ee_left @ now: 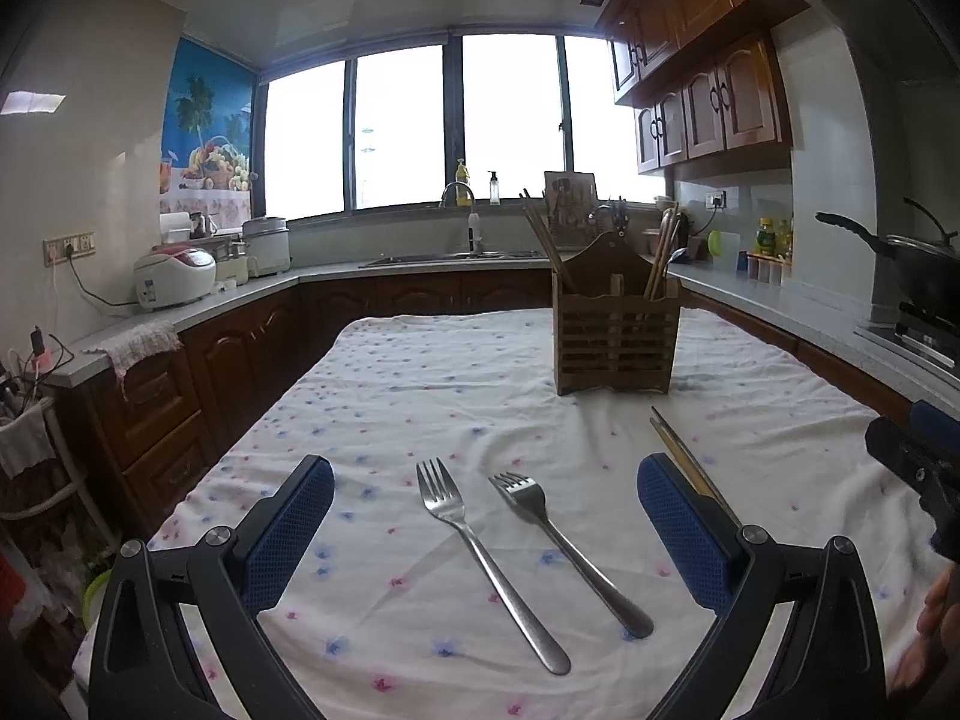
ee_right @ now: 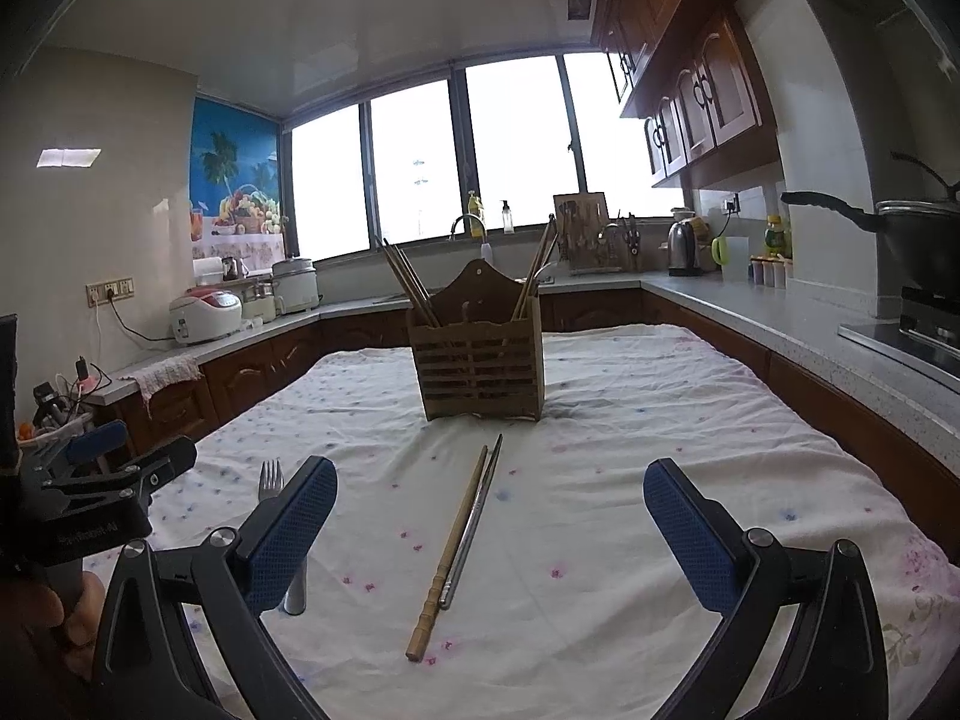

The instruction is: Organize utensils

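A: Two plain steel forks, the longer one (ee_left: 489, 564) and the shorter one (ee_left: 567, 549), lie between our left gripper's (ee_left: 485, 531) wide-spread blue pads, empty.

B: And our right gripper (ee_right: 489, 534), equally wide and empty, frames the wooden chopstick (ee_right: 453, 552) touching a thin metal one (ee_right: 474, 525).

A: Both hover low, level, pointing at the far slatted wooden utensil holder (ee_left: 615, 336).

B: We'd better pinch one fork mid-handle, lift cleanly, then drop it handle-first.

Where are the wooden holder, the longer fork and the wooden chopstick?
wooden holder (ee_right: 477, 369), right wrist view, slatted front.
longer fork (ee_left: 480, 558), left wrist view, handle.
wooden chopstick (ee_right: 450, 558), right wrist view, mid shaft.
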